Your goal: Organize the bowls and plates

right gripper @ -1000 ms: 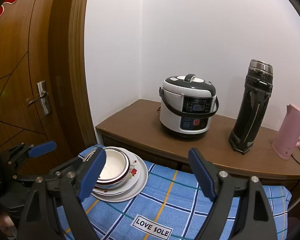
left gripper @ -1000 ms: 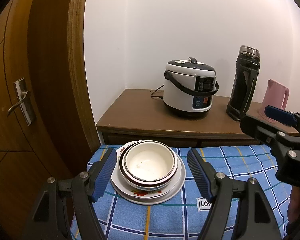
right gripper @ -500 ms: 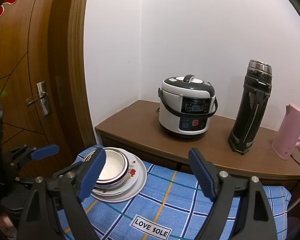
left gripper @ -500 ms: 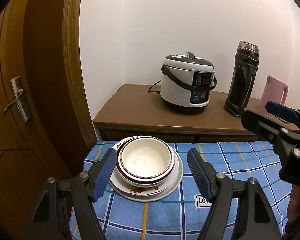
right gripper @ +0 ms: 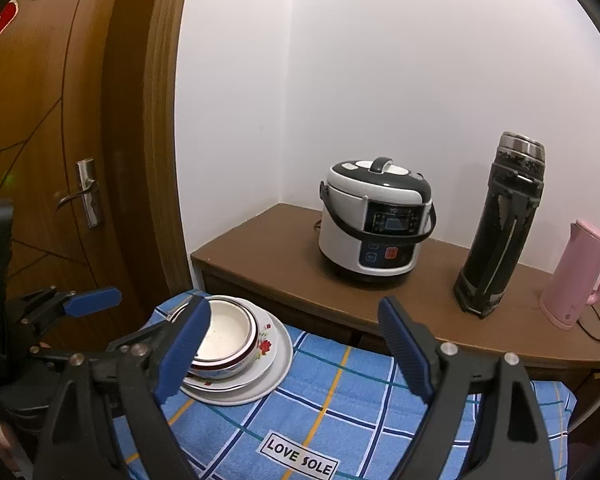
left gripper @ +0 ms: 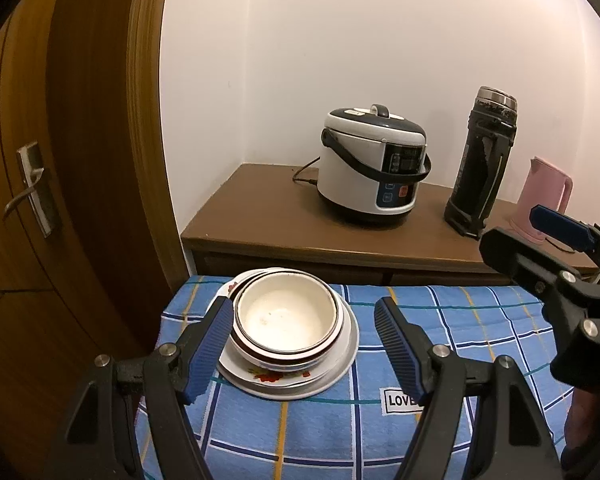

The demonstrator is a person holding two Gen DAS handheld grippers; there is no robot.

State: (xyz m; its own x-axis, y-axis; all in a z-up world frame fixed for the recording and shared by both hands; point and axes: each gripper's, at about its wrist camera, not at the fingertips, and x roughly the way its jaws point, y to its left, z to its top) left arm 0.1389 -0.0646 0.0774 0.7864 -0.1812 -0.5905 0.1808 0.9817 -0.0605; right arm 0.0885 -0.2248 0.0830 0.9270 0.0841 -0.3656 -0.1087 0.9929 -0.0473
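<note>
While both tools hang over the cloth, neither one has anything in it. So the left gripper (left gripper: pixel 304 344) has its blue fingers (left gripper: pixel 210 350) spread wide, one on each side of the bowl (left gripper: pixel 286 322), and I can't tell whether the left pad actually touches the rim or just sits in front of it. Right gripper (right gripper: pixel 294 356) is spread wide too, gripping nothing, hovering to the right of the bowl with its left pad overlapping the bowl's near edge in the right wrist view.

The bowl is white inside with a dark red band round the rim, and it sits on top of a stack: looks like another similar bowl under it, then a flowered plate (right gripper: pixel 266 344), then a bigger plain white plate (left gripper: pixel 350 346) at the bottom. How many pieces exactly, hard to say.

All of that rests on the blue checked tablecloth (right gripper: pixel 340 408), at its far left corner. A "LOVE SOLE" label (right gripper: pixel 298 456) is sewn on the cloth nearer the cameras than the bowl.

Behind the bowl is a brown wooden cabinet (left gripper: pixel 260 216) carrying a white rice cooker (right gripper: pixel 374 232), then further right of the bowl a tall black thermos (right gripper: pixel 500 228) and a pink kettle (right gripper: pixel 578 276). Left of the bowl is a wooden door (left gripper: pixel 32 200) with a metal handle (right gripper: pixel 84 196).
</note>
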